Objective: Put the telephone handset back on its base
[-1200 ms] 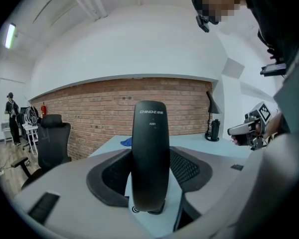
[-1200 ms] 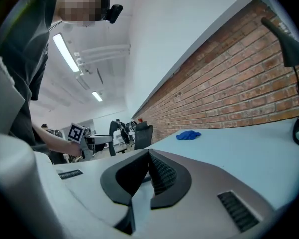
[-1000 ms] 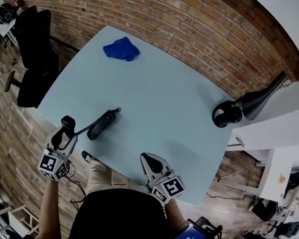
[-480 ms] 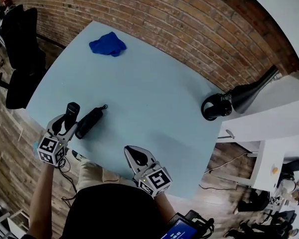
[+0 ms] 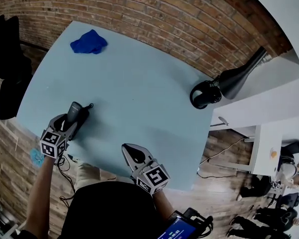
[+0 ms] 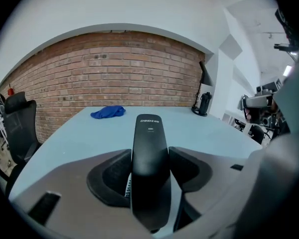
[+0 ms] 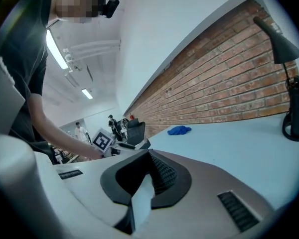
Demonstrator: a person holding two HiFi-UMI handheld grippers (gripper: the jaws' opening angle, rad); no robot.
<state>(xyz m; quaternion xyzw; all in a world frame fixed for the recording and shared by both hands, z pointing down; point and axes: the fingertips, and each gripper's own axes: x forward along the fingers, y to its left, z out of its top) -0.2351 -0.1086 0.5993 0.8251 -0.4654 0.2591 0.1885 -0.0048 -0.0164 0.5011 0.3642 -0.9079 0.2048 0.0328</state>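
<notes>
Now the left gripper (image 5: 66, 123) has brought the handset (image 6: 150, 163) in against the base (image 5: 84, 113), near the left front edge of the pale blue worktop (image 5: 139, 83). A second ago the handset was held out past that edge, well apart from the base, with a coiled cord stretched between them. In the head view the two black shapes now overlap and the cord no longer shows. Whether the handset already touches the base cannot be told from that view.

The left gripper view shows its fingers (image 6: 109, 176) closed on the handset's sides. The handset stands upright between them and points toward the far brick wall. The base is out of sight in that view.

The right gripper (image 5: 134, 156) hangs over the front edge of the worktop, well apart from the phone. Its fingers are together with nothing between them.

A blue cloth (image 5: 88, 41) lies at the far left corner and a black lamp (image 5: 224, 86) stands at the right edge.

The carry looks nearly done. What likely remains is lining the handset along the base, lowering it and letting go.
</notes>
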